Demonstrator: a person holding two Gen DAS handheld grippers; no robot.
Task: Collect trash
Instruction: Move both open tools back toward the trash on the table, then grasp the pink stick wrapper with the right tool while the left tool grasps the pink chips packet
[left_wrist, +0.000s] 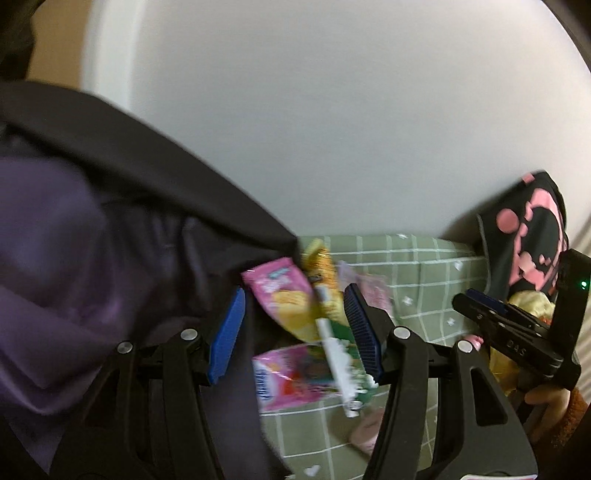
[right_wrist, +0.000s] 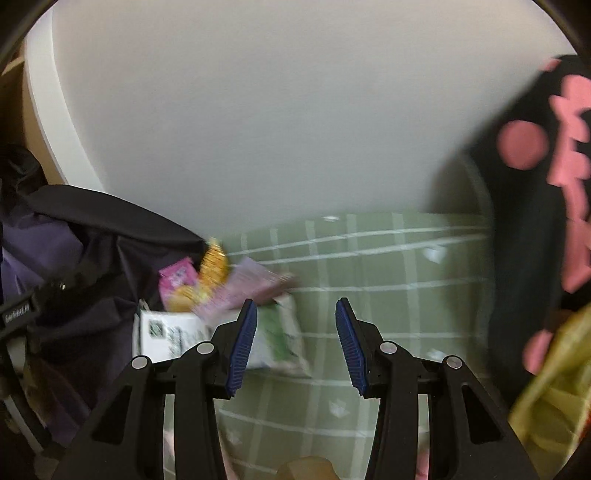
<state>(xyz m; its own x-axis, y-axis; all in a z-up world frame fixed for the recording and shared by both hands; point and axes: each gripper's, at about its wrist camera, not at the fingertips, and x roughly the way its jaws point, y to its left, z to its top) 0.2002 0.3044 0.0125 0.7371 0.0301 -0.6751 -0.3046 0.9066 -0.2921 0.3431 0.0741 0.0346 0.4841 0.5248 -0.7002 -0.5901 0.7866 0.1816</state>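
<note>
Green checked bedding (left_wrist: 417, 273) carries a small heap of snack wrappers (left_wrist: 295, 314), seen at centre frame in the left wrist view, pressed against the edge of a dark purple-lined bag (left_wrist: 122, 236) that fills the left half. Directly ahead of the left hand-held gripper (left_wrist: 295, 332), whose blue-padded jaws stand apart with nothing between them, lie a pink packet (left_wrist: 275, 284) and a yellow-orange packet (left_wrist: 319, 266), with a white and green wrapper (left_wrist: 340, 365) running from upper left to lower right across the gap.

At the right edge of that view appears the right hand-held gripper (left_wrist: 480, 299), held well apart from the heap. Its own camera shows its jaws (right_wrist: 295, 347) spread and empty over bare bedding (right_wrist: 388, 266), with the wrappers (right_wrist: 221, 295) off to the left of centre, beyond its left finger; a white and green packet (right_wrist: 280, 339) lies just behind that finger. A black cloth with pink print (right_wrist: 535, 155) and something yellow-green (right_wrist: 557, 387) fill the right side; what the latter is cannot be told through the blur.

Judged from this, the left hand is nearer and better lined up; the long white wrapper lies slantwise across its jaws, so closing there would likely catch it.
</note>
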